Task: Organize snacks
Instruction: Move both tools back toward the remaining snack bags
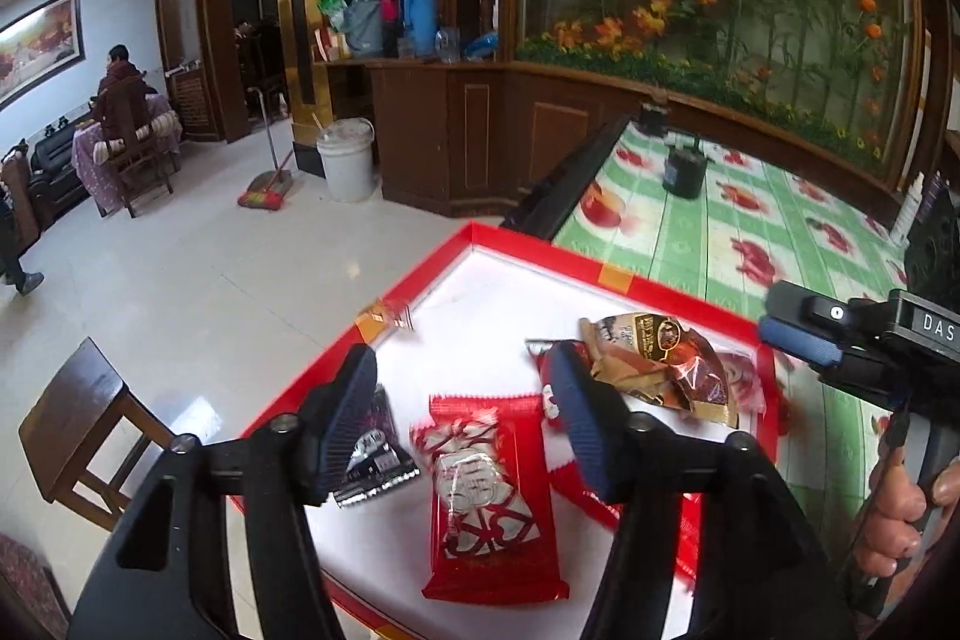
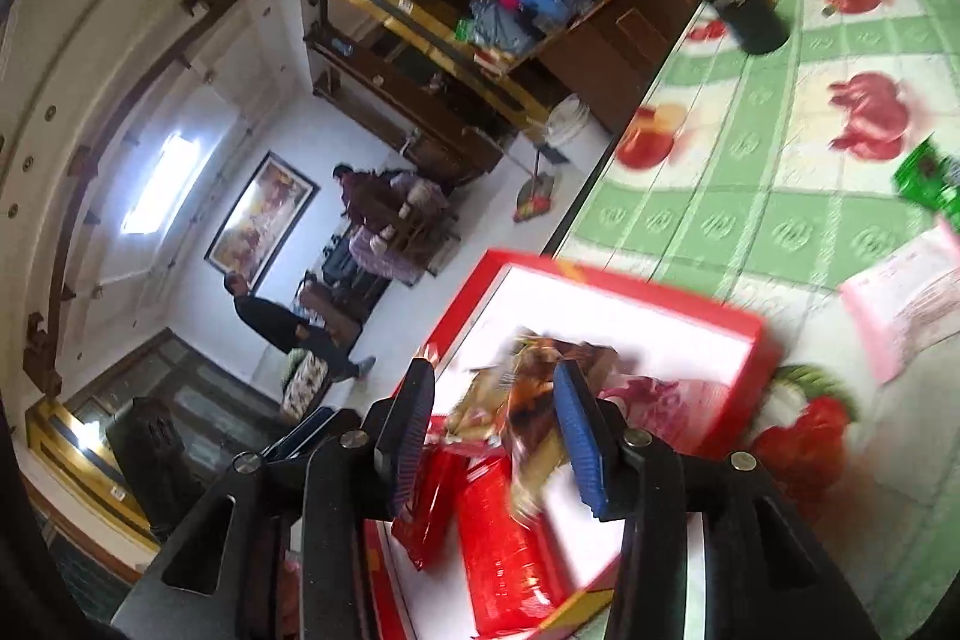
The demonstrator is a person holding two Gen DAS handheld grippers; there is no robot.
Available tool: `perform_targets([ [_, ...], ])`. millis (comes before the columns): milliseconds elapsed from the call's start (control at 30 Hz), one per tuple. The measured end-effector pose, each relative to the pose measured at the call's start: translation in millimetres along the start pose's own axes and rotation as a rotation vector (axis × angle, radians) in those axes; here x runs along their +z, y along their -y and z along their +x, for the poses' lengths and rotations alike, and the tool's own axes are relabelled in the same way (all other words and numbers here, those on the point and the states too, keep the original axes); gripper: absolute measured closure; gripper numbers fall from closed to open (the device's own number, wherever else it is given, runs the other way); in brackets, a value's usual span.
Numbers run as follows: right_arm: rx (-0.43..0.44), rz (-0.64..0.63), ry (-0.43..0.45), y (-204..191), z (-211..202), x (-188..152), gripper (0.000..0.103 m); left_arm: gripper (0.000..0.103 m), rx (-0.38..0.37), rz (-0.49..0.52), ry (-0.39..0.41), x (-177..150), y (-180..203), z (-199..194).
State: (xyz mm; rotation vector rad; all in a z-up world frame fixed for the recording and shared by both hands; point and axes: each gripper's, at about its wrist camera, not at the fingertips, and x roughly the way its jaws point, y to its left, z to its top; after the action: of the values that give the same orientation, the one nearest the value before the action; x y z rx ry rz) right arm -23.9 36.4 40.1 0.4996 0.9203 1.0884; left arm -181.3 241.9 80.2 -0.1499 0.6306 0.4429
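Observation:
A white tray with a red rim (image 1: 600, 274) (image 2: 648, 287) sits at the table's corner. In it lie a red packet with white hearts (image 1: 489, 490), a black and silver packet (image 1: 375, 451), a brown and gold packet (image 1: 660, 364) (image 2: 528, 394) and a pink one (image 1: 744, 376). My left gripper (image 1: 468, 424) hangs open just above the red heart packet, its pads clear of it. My right gripper (image 2: 492, 436) (image 1: 801, 340) is open over the tray's right side. The brown packet shows blurred between its fingers but lies loose in the tray.
The table wears a green cloth with fruit prints (image 1: 720, 220). A black canister (image 1: 684, 169) stands further back. A pink packet (image 2: 900, 304) and a green packet (image 2: 930, 184) lie right of the tray. A wooden stool (image 1: 78, 418) stands below the table's left edge. People are across the room.

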Motion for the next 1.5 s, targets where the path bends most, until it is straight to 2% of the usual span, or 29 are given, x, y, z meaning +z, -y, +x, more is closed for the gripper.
perform_targets([
  [367,-0.094,0.114,0.164,66.9,-90.1,33.9,0.057,0.043,-0.044,0.097,0.021,7.5,44.5,-9.2],
  [600,-0.156,0.161,0.266,98.8,-146.2,47.0,0.056,0.025,-0.091,0.183,0.035,5.3,86.1,-22.6],
  [733,-0.197,0.17,0.299,110.1,-171.7,50.6,0.056,0.025,-0.15,0.234,-0.002,-4.1,113.0,-25.1],
  [1200,-0.364,0.139,0.359,136.2,-259.1,46.5,0.053,0.025,-0.213,0.438,-0.074,-36.3,191.2,-31.5],
  [1500,-0.459,0.121,0.299,155.6,-296.0,42.1,0.052,0.025,-0.226,0.515,-0.099,-45.5,226.3,-32.6],
])
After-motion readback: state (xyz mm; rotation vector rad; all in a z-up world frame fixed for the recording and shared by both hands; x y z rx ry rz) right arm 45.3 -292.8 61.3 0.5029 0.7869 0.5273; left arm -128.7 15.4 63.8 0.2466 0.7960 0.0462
